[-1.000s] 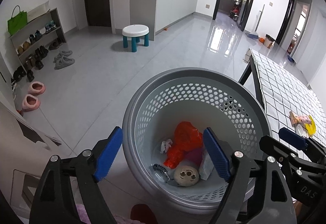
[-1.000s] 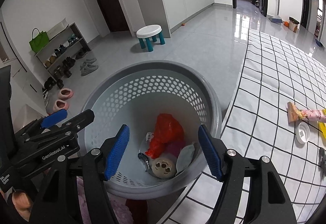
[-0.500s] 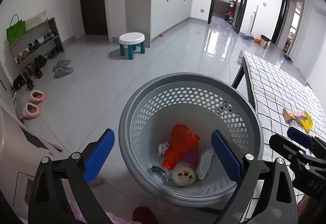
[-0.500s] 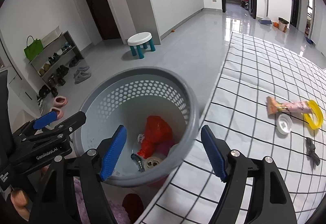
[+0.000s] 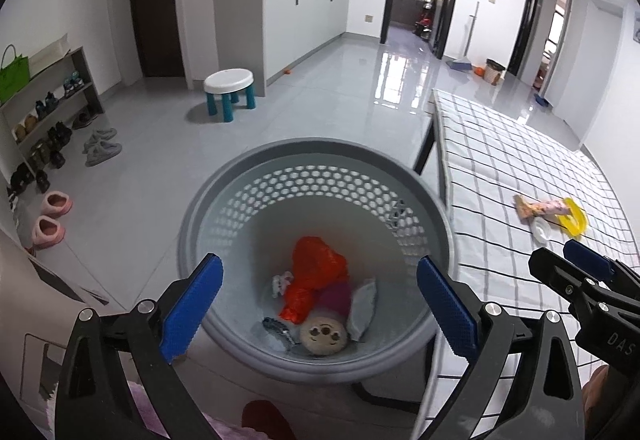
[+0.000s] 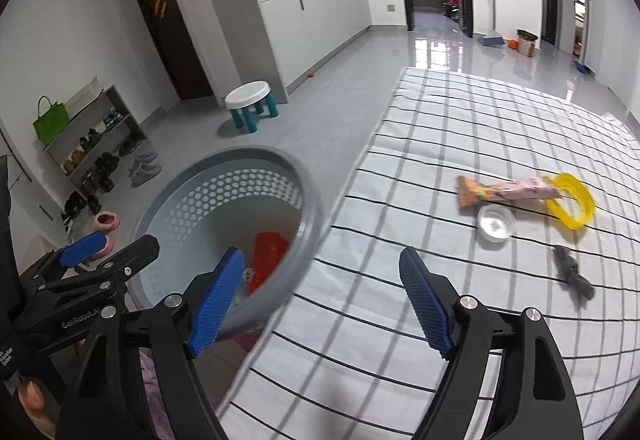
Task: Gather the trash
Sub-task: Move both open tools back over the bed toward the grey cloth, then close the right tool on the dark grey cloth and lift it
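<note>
**Right tongs nearer the table trash; wrapper lies at about two o'clock**

The right tongs (image 6: 322, 304) hang over the near edge of a checked table (image 6: 460, 112), blue pads apart and opening wider, with nothing between them. The left tongs (image 5: 318, 306) sit over a grey perforated basket (image 5: 224, 200), pads spread wide and empty.

From the right tongs, the remaining trash lies up and to the right on the cloth, well apart from the pads. A pink wrapper (image 6: 508, 190) sits at about two o'clock, its long axis running almost straight across the view from nine to three, orange end to the left. Its right end touches or overlaps a yellow ring (image 6: 576, 200). Just below the wrapper is a white cap (image 6: 495, 224), lying flat. Farther right, at about three o'clock, lies a small dark scrap (image 6: 572, 274); it is blurred and may be a clip or a bit of cloth.

In the left view the same cluster is at about two o'clock and farther off, with the basket rim between. The right tongs look the better placed to reach it, probably closing across the wrapper's short side.

The basket stands on the floor touching the table's left edge, at about ten o'clock from the right tongs. It already holds an orange bag (image 5: 316, 280), a round beige piece (image 5: 322, 334) and some pale scraps.
</note>
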